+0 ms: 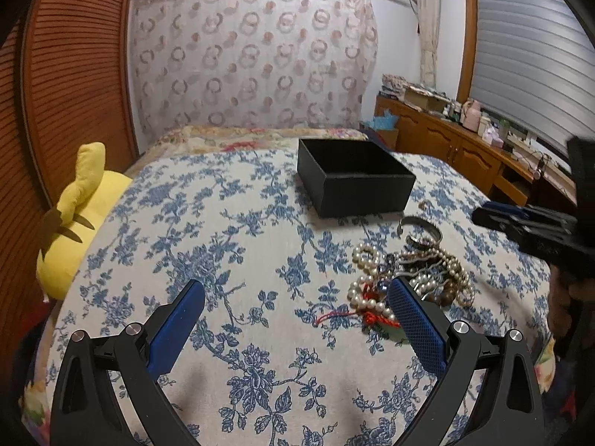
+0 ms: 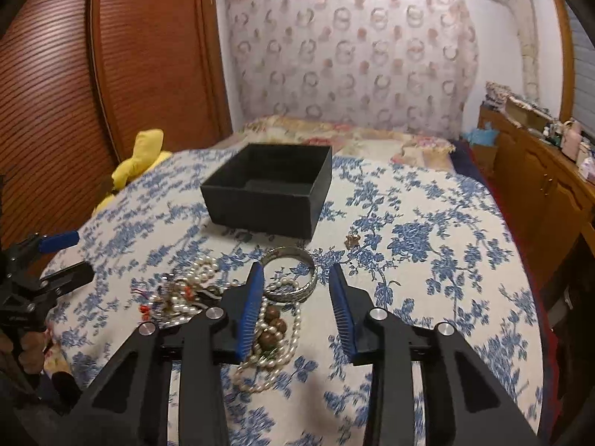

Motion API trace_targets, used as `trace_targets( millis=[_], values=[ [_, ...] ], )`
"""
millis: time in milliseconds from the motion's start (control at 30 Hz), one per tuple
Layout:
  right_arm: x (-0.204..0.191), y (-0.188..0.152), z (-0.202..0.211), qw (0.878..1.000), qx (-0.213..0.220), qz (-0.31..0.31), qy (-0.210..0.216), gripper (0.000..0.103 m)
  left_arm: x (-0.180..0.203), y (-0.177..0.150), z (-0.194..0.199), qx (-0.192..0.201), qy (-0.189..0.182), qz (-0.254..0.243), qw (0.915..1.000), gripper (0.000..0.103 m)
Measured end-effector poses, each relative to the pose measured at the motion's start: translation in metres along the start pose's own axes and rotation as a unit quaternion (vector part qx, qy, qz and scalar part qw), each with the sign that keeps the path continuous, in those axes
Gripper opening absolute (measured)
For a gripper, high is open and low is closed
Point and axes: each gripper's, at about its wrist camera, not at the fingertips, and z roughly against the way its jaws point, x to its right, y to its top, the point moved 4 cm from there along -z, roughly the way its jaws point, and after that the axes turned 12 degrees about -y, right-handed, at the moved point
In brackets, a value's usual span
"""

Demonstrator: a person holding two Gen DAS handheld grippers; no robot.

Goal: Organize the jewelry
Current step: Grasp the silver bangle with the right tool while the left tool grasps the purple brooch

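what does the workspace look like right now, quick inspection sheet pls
surface: bed cover, blue floral, flat
job's things: black box open, looks empty; jewelry pile beside it; bangle at the pile's edge; small trinket lying apart
clutter: yellow plush toy at the bed's edge
grippers: left gripper open, empty; right gripper open over the pile
cables: nothing seen
surroundings: wooden wardrobe, curtain, sideboard

I can read no lettering, label, brand, number or sign anywhere in my two views. The things crowded on the far wooden sideboard are too small and blurred for me to make out any print.
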Motion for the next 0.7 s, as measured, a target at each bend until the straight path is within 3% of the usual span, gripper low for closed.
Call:
trace_targets(
  millis=[100,400,700],
  values=[
    [0.003,0.004,-0.023,1.0,-0.029,0.01,0.006,0.032,0.001,-0.003,-0.006,-0.012,-0.014,0.001,0.9998,0.096],
    [-0.005,0.009,-0.072,0.995,-0.094,0.027,0.028,0.031,0.016,-0.006,-0.028,-0.04,-0.078,-0.003,0.9962,0.095],
    [0.001,0.009,-0.095,0.992,-0.116,0.035,0.015,0.014,0.029,0.004,-0.059,-0.074,-0.124,-0.011,0.9894,0.067]
  ],
)
